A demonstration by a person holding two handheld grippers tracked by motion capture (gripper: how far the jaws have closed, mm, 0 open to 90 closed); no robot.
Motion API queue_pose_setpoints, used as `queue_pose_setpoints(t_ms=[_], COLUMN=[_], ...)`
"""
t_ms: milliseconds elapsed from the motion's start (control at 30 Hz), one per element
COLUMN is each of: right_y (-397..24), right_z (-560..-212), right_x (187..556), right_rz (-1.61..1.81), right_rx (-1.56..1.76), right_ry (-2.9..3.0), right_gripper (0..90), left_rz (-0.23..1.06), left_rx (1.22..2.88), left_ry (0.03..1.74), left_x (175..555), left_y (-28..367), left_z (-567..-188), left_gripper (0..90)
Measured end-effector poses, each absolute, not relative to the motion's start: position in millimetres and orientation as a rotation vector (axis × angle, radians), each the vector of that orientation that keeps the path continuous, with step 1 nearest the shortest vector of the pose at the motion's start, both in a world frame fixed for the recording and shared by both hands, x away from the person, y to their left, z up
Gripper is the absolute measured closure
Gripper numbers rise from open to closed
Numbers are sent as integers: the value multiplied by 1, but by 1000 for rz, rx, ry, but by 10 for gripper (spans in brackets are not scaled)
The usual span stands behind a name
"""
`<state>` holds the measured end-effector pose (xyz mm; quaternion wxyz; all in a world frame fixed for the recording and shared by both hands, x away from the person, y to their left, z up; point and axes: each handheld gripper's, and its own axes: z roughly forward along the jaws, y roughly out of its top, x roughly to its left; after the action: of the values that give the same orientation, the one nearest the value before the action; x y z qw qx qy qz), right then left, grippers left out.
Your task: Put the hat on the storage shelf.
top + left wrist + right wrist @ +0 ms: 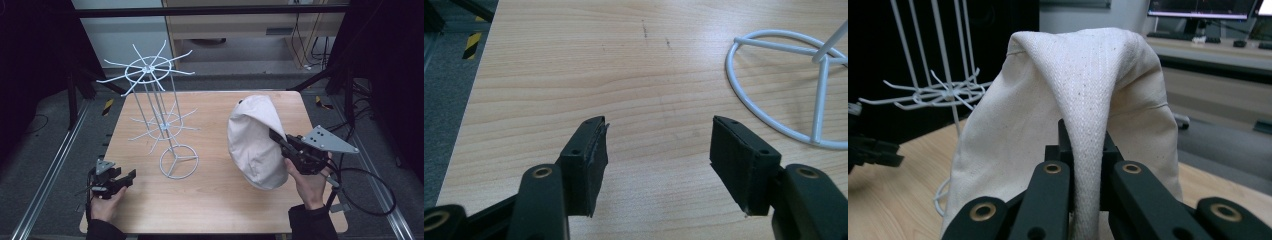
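A cream cloth bag (252,140) hangs lifted over the right half of the table, its lower part near the wood. My right gripper (276,135) is shut on a fold of the bag; in the right gripper view the fabric (1088,165) is pinched between the two black jaws. A white wire rack (159,100) with two tiers of spokes stands on a ring base (179,161) at the table's middle left. My left gripper (129,176) rests low at the front left corner, open, with bare wood between its jaws (656,150).
The wooden table (215,200) sits on a metal frame with dark floor around it. The rack's ring base (784,90) lies just right of my left gripper. A black cable (370,200) loops off the right gripper past the table's right edge.
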<state>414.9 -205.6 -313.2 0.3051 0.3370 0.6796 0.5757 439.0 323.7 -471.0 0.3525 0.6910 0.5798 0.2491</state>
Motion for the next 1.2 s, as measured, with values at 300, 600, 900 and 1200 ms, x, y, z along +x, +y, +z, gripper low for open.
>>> queue_pose_setpoints(t_ms=[300, 600, 900, 1200], right_y=[-196, -181, -168, -155], right_z=[-292, -272, -259, -244], right_x=[409, 405, 406, 413], right_rz=[1651, 1677, 1728, 1787], right_rx=[783, 695, 626, 569], right_ry=[1732, 1695, 1668, 1626], right_gripper=[883, 882, 882, 882], left_rz=[643, 646, 648, 651], left_rx=[1784, 1787, 1787, 1787], left_ry=[1500, 1499, 1498, 1495], left_x=[439, 439, 439, 438], left_y=[324, 323, 324, 324], left_z=[-471, -471, -471, -470], left_gripper=[397, 397, 397, 397])
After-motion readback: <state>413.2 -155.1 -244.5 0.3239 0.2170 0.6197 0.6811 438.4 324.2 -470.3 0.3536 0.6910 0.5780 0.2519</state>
